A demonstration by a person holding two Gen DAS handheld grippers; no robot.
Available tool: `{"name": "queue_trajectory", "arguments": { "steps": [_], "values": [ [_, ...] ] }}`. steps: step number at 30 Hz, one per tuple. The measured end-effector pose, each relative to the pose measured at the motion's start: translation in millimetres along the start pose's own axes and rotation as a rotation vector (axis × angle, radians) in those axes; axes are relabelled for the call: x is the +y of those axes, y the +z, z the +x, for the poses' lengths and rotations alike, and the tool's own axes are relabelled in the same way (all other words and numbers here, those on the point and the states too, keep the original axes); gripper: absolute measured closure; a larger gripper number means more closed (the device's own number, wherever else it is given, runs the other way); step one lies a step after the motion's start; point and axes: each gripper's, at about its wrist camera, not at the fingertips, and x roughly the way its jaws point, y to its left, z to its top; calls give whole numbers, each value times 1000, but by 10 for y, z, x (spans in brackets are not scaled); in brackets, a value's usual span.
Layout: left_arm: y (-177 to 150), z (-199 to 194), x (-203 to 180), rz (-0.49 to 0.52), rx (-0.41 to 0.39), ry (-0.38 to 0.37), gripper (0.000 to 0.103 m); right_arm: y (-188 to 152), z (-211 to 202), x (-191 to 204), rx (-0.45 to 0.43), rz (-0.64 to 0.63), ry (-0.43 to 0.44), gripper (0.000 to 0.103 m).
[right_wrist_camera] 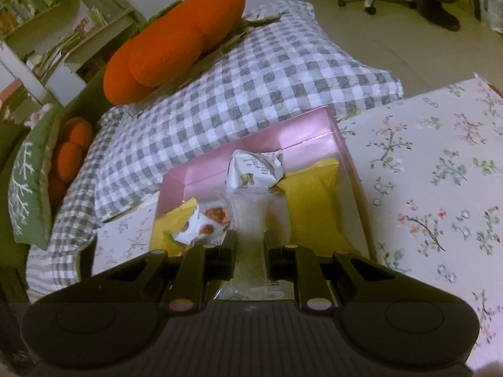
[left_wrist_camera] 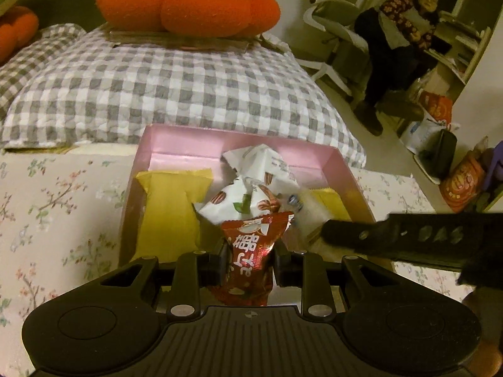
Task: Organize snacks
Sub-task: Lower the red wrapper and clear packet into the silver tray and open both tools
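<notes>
Snacks were being carried to the pink box (left_wrist_camera: pixel 342 163): a red packet (left_wrist_camera: pixel 254 242) was clenched in the left gripper (left_wrist_camera: pixel 250 264), a clear packet (right_wrist_camera: pixel 248 220) in the right gripper (right_wrist_camera: pixel 250 251), both over the box. Release inside was judged next.

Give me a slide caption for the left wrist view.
Left claw grips a red snack packet above the pink box of snacks.

Pink box (left_wrist_camera: pixel 338 165), red packet (left_wrist_camera: pixel 251 248), grey-checked quilt (left_wrist_camera: pixel 176 94).
</notes>
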Motion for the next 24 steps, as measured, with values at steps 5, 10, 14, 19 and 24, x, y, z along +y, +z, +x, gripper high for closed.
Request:
{"name": "queue_trajectory", "arguments": {
  "steps": [5, 10, 14, 19, 24],
  "values": [
    [20, 49, -23, 39, -15, 5, 74, 18, 3, 41, -62, -32, -32, 86],
    [81, -85, 30, 17, -50, -20, 46, 83, -132, -28, -96, -3, -29, 67],
    [149, -273, 33, 15, -105, -42, 31, 101, -255, -64, -107, 22, -24, 55],
    [163, -360, 100, -48, -98, -36, 30, 119, -412, -59, -148, 7, -50, 40],
    [119, -442, 132, -60, -68, 11, 30, 108, -458, -101, -112, 42, -54, 39]
  ]
}}
